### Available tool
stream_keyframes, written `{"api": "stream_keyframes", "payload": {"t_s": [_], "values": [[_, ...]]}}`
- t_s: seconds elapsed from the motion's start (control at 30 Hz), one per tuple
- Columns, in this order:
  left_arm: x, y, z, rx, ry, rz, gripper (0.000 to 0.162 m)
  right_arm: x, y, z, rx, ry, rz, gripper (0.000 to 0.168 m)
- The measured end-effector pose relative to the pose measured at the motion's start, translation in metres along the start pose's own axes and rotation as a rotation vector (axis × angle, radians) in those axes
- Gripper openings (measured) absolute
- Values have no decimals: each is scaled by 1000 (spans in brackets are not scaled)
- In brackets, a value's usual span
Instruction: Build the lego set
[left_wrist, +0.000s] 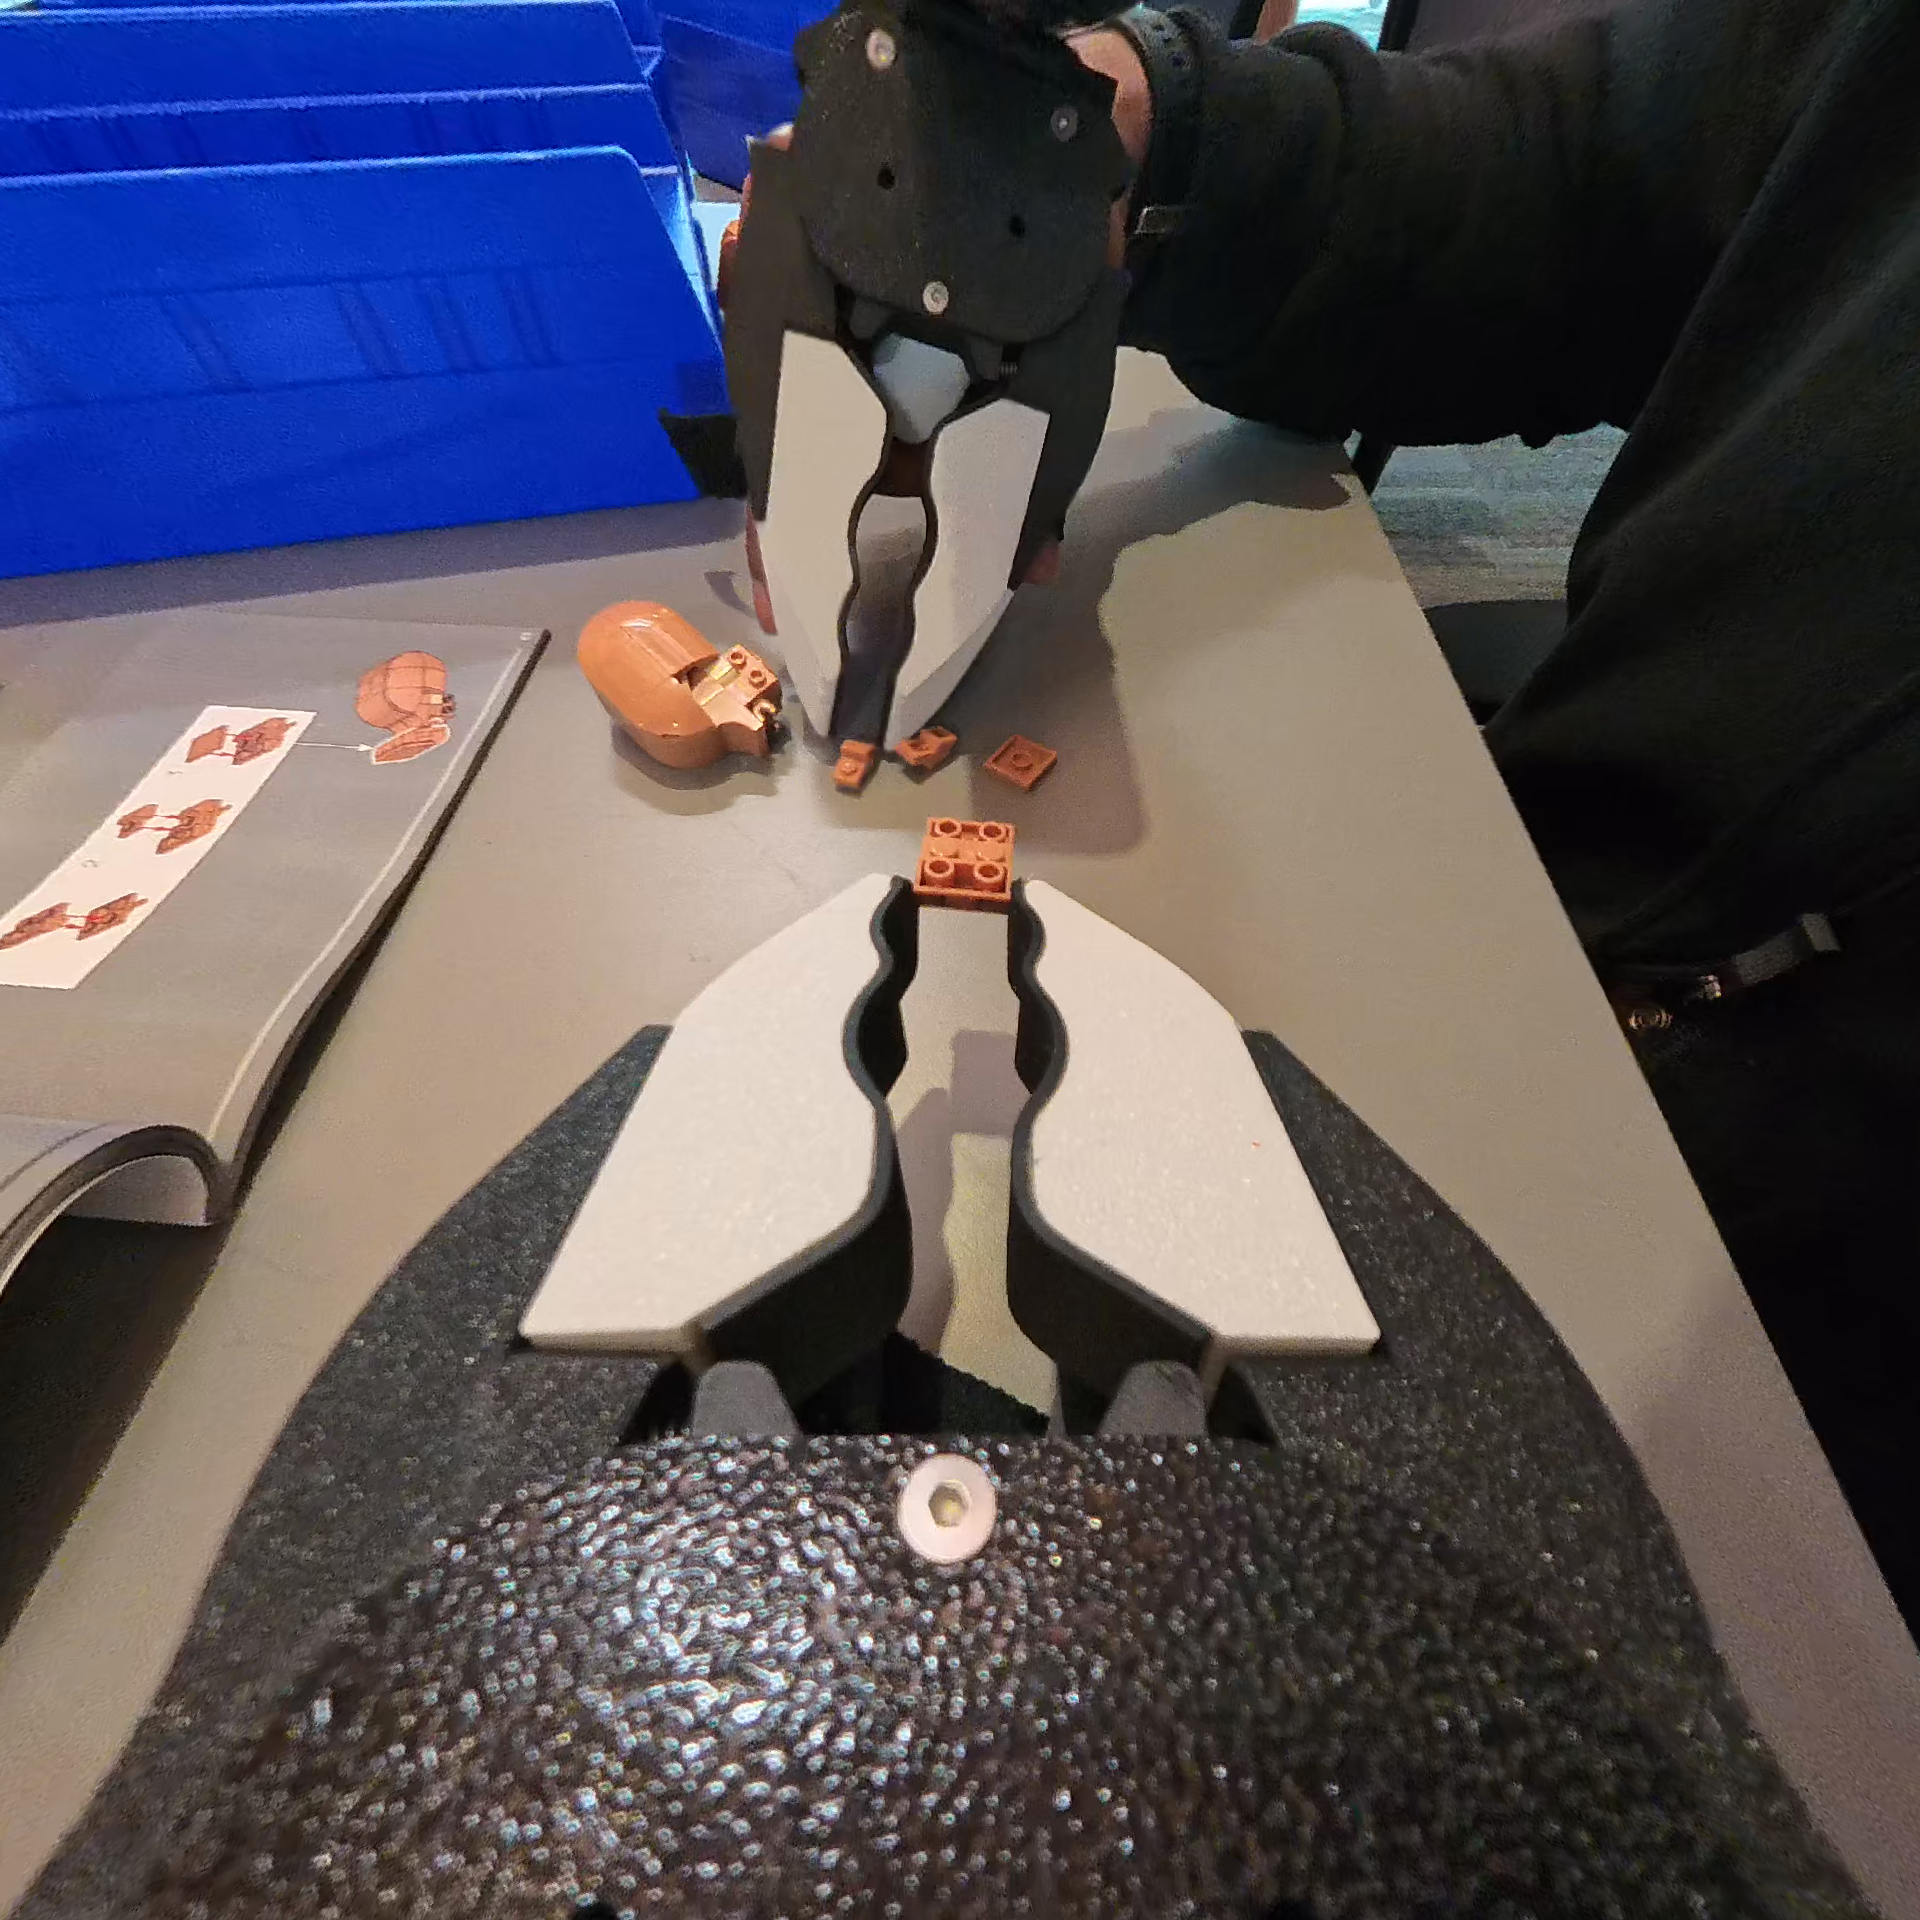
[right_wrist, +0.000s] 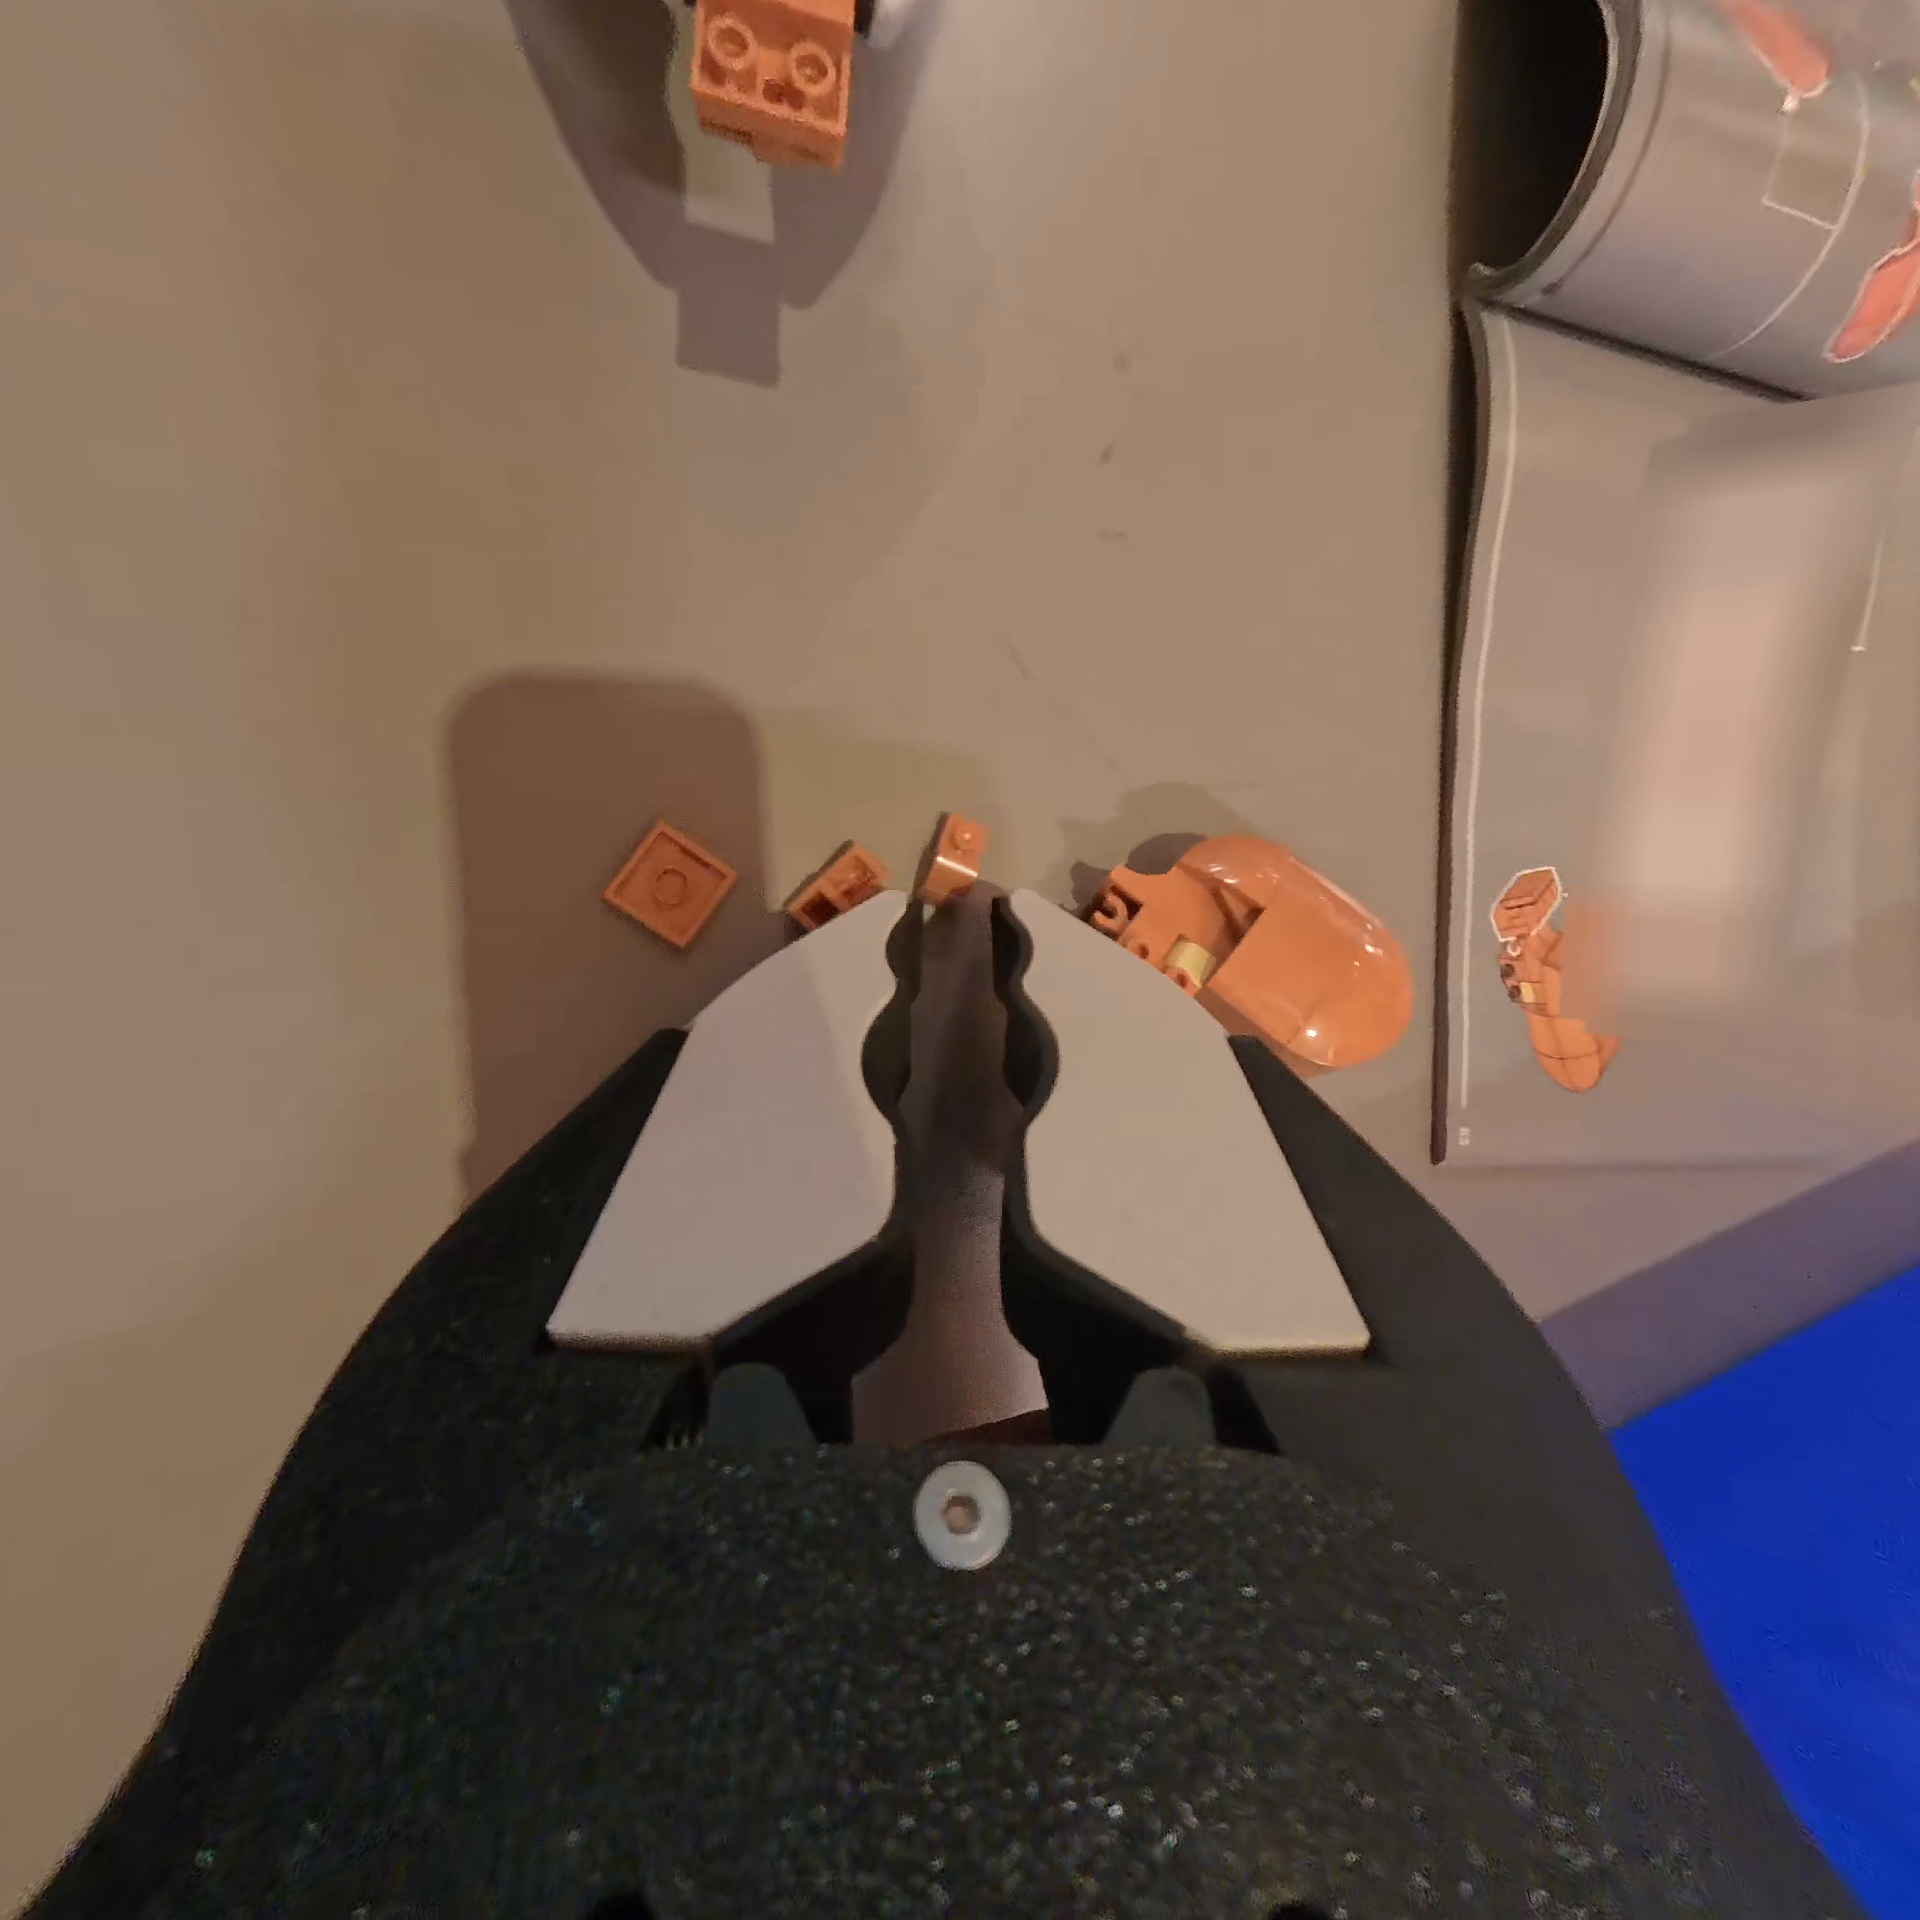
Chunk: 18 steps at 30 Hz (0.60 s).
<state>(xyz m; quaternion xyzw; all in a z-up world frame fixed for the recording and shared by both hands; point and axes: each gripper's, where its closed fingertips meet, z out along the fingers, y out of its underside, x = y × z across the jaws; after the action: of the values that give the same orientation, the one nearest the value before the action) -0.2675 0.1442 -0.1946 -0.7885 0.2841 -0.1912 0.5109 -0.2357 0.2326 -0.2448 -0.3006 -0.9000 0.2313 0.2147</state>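
My left gripper (left_wrist: 966, 896) is shut on a brown 2x2 brick (left_wrist: 964, 860), pinched at the fingertips with its studs up, a little above the grey table (left_wrist: 623, 935). The brick also shows at the top of the right wrist view (right_wrist: 769, 83). My right gripper (right_wrist: 951, 902) points down at the table, its tips closed to a narrow gap around a small brown piece (right_wrist: 951, 862) standing on edge. It also shows in the left wrist view (left_wrist: 860, 727). Beside it lie another small brown piece (right_wrist: 831, 885), a flat square plate (right_wrist: 670, 883) and a rounded brown assembly (right_wrist: 1278, 956).
An open instruction booklet (left_wrist: 260, 831) lies on the left of the table. Blue bins (left_wrist: 312, 312) stand along the back. A person's black sleeve (left_wrist: 1558, 208) reaches in from the right. The table edge (left_wrist: 1455, 675) runs along the right side. Spacing between my two grippers at the tips: around 11 centimeters. My left tips are about 11 centimeters from the flat square plate (right_wrist: 670, 883), my right tips only 4 centimeters. The left camera catches it too, in the left wrist view (left_wrist: 1017, 760).
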Motion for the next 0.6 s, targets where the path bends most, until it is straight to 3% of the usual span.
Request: {"api": "stream_keyframes", "payload": {"t_s": [0.13, 0.33, 0.6], "values": [[0, 4, 4, -30, -11, 28, 17, 1, -4, 5, 15, -3, 26, 2], [0, 5, 5, -36, -13, 34, 17, 0, -3, 3, 5, -15, 76, 9], [-1, 5, 4, -35, -20, 31, 17, 0, -17, -2, 69, -44, 366, 11]]}}
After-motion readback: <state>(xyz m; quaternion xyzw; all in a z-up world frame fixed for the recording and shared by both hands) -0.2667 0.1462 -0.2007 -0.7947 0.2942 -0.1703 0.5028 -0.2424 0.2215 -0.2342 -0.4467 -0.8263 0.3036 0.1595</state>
